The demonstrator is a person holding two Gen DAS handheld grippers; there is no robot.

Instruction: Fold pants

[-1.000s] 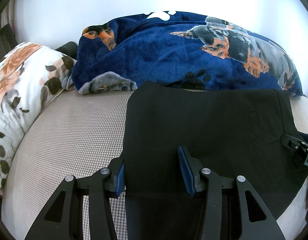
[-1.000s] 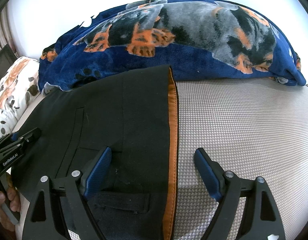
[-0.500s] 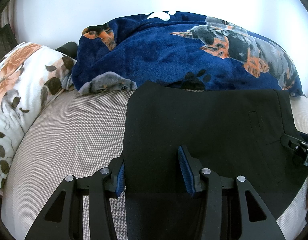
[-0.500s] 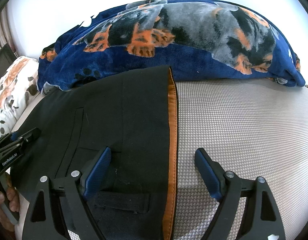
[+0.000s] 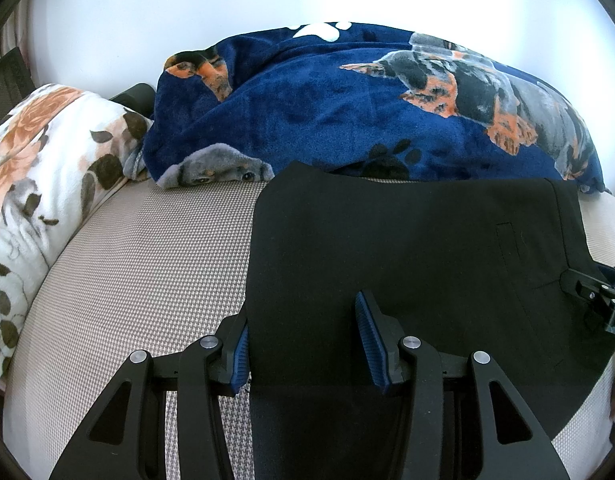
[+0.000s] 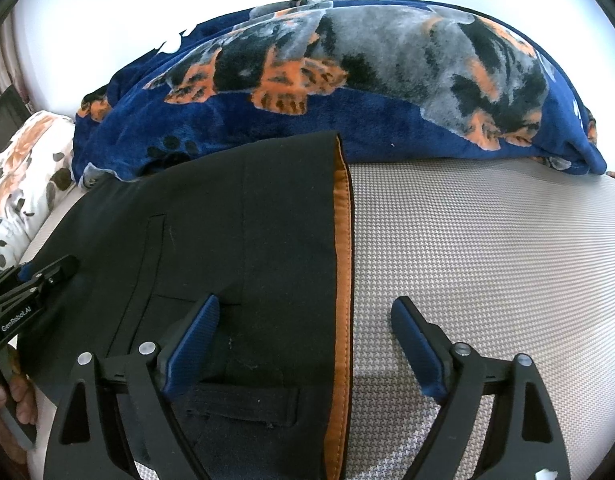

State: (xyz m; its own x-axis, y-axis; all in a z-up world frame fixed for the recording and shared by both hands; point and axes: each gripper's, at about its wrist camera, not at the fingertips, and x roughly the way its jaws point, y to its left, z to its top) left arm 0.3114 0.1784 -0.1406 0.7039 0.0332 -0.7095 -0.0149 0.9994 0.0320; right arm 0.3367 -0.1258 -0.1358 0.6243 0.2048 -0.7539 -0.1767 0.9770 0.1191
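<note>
- Covering most of both views, the bed (image 5: 139, 264) shows a beige houndstooth-weave surface, bare to the left of the garment in the left wrist view and to its right (image 6: 487, 248) in the right wrist view.
- Heaped along the far side of the bed, a navy fleece blanket (image 5: 327, 112) printed with dogs and paw marks lies against the white wall; its near edge touches the far edge of the garment (image 6: 387, 80).
- Lying flat on the bed in a folded block, the black pants (image 5: 407, 248) have a straight left edge and a welt pocket outline toward the right; in the right wrist view the pants (image 6: 235, 232) end in a waistband whose orange lining shows as a strip along the right edge.
- Resting at the far left, a white floral pillow (image 5: 39, 160) sits beside the blanket.
- Straddling the left edge of the pants, the left hand-held gripper (image 5: 303, 344) has its blue pads apart, one at the fabric edge and one on the cloth, not clamped.
- Spread wide, the right hand-held gripper (image 6: 307, 344) has one pad over the black cloth and the other over bare bed, with the orange strip between them.
</note>
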